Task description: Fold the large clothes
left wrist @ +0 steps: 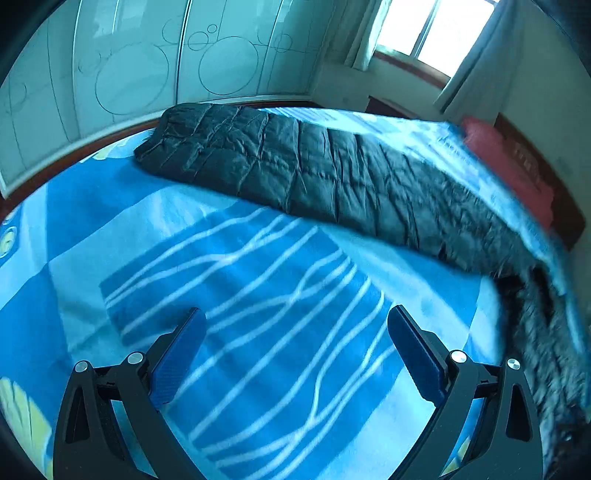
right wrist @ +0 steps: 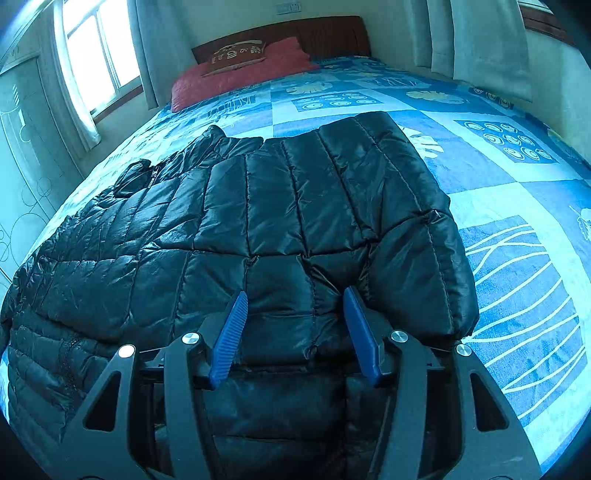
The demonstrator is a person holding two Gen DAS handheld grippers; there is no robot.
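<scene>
A black quilted jacket (right wrist: 280,206) lies spread flat on a bed covered by a blue patterned bedspread (right wrist: 517,206). In the right wrist view it fills the middle and left of the picture, with one sleeve folded across the body and ending in a rounded puffy edge at the right side, just above the bedspread's wavy white lines.

The right gripper (right wrist: 293,295) hangs directly over the near part of the jacket. Its blue fingers (right wrist: 232,332) stand partly apart, one on each side of a padded panel, and the fabric bulges up between them (whether the pads actually press on it cannot be told, though a gap seems to show along each inner face). The tips reach about to a cross seam of the quilting.

In the left wrist view the left gripper (left wrist: 295,317) is over bare bedspread (left wrist: 258,280), its fingers (left wrist: 181,354) spread wide with nothing between them. The jacket (left wrist: 295,166) lies well beyond the fingertips, stretching as a long dark band from the upper left across to the right edge, where it blurs. No part of it touches these fingers.

A red pillow (right wrist: 240,74) rests at the head of the bed against a dark wooden headboard (right wrist: 332,33). A window (right wrist: 96,51) with pale curtains lets in daylight, and a wardrobe (left wrist: 129,66) with circle-patterned doors stands beside the bed.
</scene>
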